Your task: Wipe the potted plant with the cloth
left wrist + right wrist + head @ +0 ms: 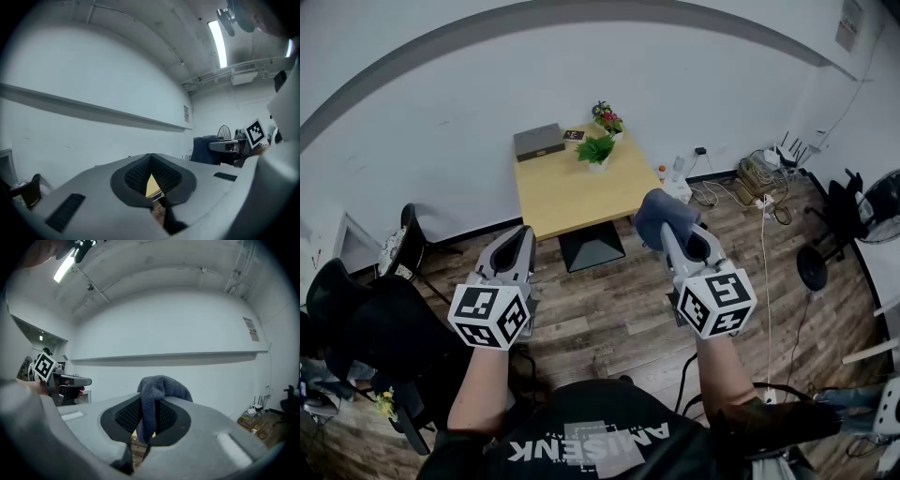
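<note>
A small green potted plant [596, 151] stands on the far side of a wooden table [567, 195], well ahead of both grippers. My right gripper [667, 232] is shut on a grey-blue cloth [664, 216], which bunches over its jaws; the same cloth [157, 401] hangs between the pads in the right gripper view. My left gripper [522, 238] is held level beside it, shut and empty, with the jaws meeting in the left gripper view and only a sliver of the table [152, 185] showing through the gap. Both grippers hover over the floor, short of the table.
A second pot with red flowers [607, 118], a grey box [538, 142] and a small dark item [574, 136] lie at the table's far edge by the white wall. Cables and a power strip [750, 187] clutter the floor on the right. A black chair [408, 246] stands at left.
</note>
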### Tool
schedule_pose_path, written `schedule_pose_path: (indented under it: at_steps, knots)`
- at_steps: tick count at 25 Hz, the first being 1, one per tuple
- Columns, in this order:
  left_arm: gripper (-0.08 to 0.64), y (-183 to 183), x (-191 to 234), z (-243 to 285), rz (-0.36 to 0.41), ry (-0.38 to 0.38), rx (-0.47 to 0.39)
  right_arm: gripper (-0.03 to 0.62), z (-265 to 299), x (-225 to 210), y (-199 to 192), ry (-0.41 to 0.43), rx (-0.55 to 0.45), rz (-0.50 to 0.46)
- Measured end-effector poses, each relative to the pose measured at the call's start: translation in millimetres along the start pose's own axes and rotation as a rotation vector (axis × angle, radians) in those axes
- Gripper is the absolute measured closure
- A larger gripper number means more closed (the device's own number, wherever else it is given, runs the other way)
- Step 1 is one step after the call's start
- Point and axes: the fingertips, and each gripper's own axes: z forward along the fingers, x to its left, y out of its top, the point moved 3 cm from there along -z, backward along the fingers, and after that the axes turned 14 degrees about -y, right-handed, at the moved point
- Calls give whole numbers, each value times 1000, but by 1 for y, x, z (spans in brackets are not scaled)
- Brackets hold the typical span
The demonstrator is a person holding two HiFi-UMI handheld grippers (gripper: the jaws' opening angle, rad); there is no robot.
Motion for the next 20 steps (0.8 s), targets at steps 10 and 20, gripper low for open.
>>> schedule_pose_path:
  at_steps: [10, 20]
  knots:
    - [558, 2, -8, 5, -4, 27, -4, 556, 1, -12, 3, 16, -9, 1]
    - [558, 2, -29, 28, -42, -11, -16, 555, -4, -39, 3, 29, -19, 34]
